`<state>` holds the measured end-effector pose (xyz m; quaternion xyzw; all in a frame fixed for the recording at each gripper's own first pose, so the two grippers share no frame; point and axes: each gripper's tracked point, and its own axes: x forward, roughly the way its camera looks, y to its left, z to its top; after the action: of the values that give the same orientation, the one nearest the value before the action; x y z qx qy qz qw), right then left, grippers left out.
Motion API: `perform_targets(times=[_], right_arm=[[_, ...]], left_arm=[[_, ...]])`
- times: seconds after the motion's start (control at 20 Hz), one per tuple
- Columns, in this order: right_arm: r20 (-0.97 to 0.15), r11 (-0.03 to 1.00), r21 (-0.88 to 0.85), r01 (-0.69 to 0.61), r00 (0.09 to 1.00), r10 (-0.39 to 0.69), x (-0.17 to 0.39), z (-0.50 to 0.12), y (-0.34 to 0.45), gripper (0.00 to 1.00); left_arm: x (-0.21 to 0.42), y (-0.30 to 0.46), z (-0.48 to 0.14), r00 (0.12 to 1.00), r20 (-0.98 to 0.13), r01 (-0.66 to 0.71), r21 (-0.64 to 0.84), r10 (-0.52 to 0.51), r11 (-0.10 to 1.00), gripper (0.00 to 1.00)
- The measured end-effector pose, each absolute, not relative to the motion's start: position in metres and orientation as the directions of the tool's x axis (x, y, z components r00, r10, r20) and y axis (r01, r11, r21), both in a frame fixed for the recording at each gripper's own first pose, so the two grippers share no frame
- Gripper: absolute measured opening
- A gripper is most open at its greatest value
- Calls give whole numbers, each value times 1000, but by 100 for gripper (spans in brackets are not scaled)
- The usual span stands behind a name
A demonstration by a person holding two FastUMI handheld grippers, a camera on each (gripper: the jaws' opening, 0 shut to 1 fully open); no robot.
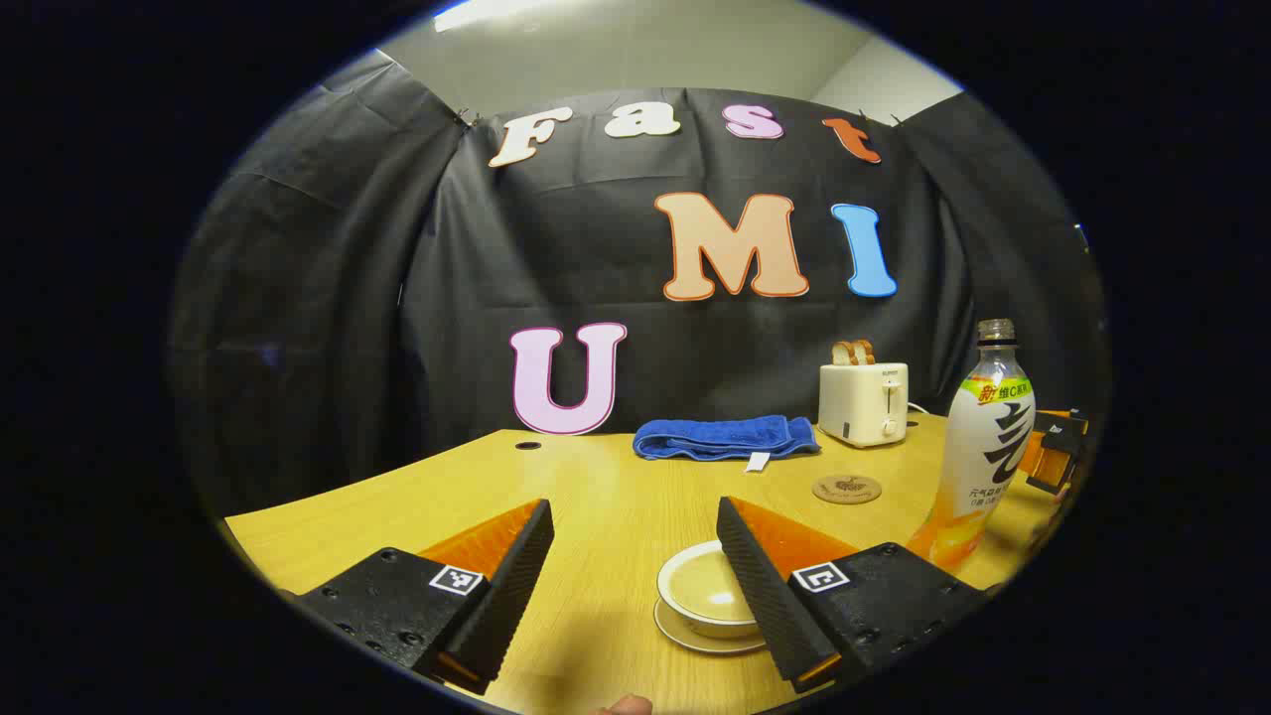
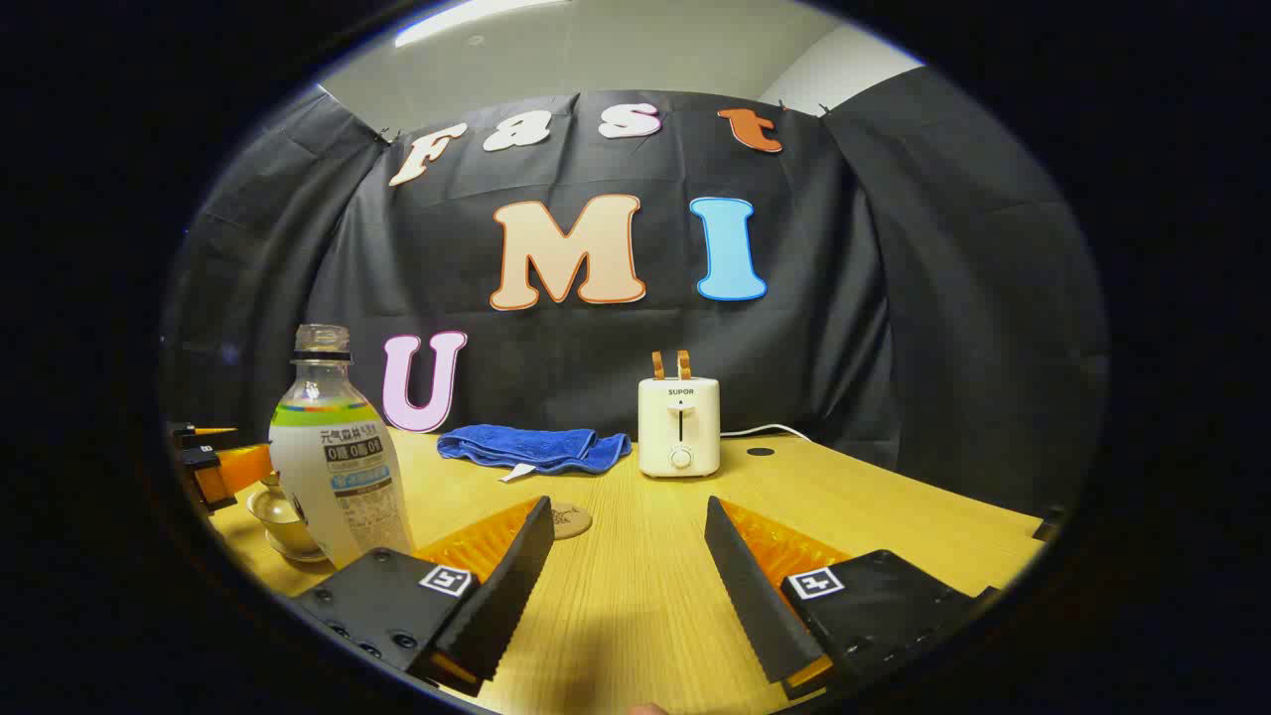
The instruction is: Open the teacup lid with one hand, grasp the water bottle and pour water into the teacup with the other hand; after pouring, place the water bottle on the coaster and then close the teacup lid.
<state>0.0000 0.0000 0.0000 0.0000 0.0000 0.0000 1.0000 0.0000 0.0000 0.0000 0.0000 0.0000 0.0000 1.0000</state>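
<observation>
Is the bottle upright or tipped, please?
Upright: the bottle stands on the table with its uncapped neck pointing up, and neither gripper touches it.

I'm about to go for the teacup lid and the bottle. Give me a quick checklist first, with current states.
1. Left gripper open and empty: ok.
2. Right gripper open and empty: ok.
3. Water bottle upright on the table, no cap on its neck: ok.
4. Coaster bare for the bottle: ok.
5. Teacup centred between the left gripper's fingers: not ok, it sits off to one side, partly behind one finger.
6. Teacup lid on or off: cannot tell.
</observation>
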Motion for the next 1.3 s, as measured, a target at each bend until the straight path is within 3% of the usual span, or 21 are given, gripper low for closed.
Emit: perform_targets(times=[0.05, 0.15, 0.2, 1.3], right_arm=[[0, 1000, -1, 0, 1000, 0, 0, 0, 0, 98], [-1, 1000, -1, 0, 1000, 0, 0, -1, 0, 95], [1, 1000, -1, 0, 1000, 0, 0, 0, 0, 96], [0, 1000, 1, -18, 1000, 18, -1, 0, 4, 98]], left_arm=[[0, -5, -1, 1000, -3, 21, 0, -21, 1000, 96], [2, -7, 2, 1000, -1, 28, -2, -28, 1000, 99], [2, -5, -1, 1000, 1, 27, -3, -27, 1000, 95], [0, -16, 0, 998, -6, 55, -4, -55, 999, 96]])
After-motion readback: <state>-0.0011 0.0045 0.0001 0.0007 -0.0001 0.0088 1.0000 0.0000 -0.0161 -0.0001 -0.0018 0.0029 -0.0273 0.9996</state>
